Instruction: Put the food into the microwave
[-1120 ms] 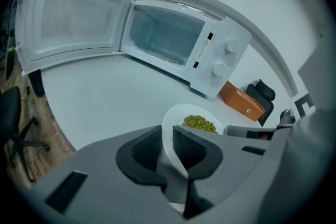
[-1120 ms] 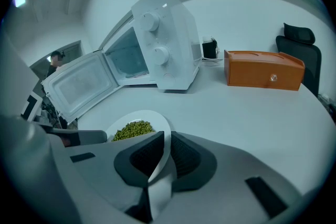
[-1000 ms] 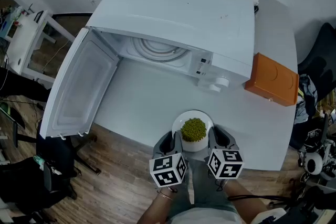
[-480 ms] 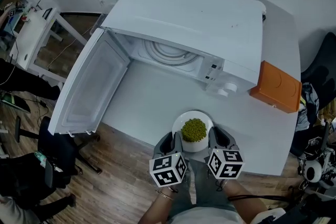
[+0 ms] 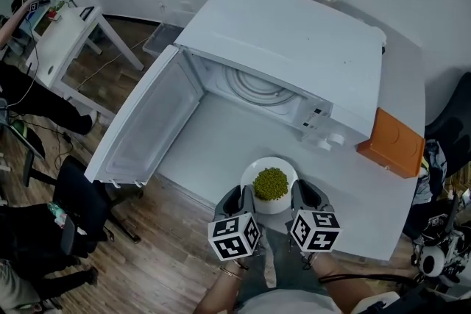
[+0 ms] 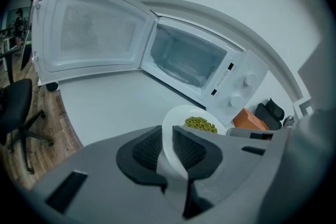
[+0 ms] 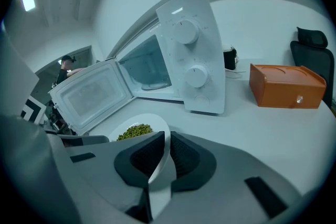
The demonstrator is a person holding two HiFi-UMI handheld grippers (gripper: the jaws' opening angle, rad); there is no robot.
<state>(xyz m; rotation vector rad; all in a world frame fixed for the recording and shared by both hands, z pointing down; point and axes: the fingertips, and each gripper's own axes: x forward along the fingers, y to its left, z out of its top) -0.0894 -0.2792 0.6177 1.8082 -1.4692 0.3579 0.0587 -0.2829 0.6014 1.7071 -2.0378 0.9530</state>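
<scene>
Bowl (image 5: pixel 270 193) of green food (image 5: pixel 271 183) sits in front of the microwave (image 5: pixel 294 48), rim clenched by left hand-held gripper (image 6: pixel 167 148) and right hand-held gripper (image 7: pixel 164 153). Door (image 5: pixel 151 125) open. Advice: hold level, feed straight onto turntable (image 5: pixel 254 88), avoid control panel (image 5: pixel 324 130).

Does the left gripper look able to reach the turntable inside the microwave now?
Likely yes: the door stands wide open and only bare table lies before the turntable. The left gripper is shut on the bowl, which would come along.
</scene>
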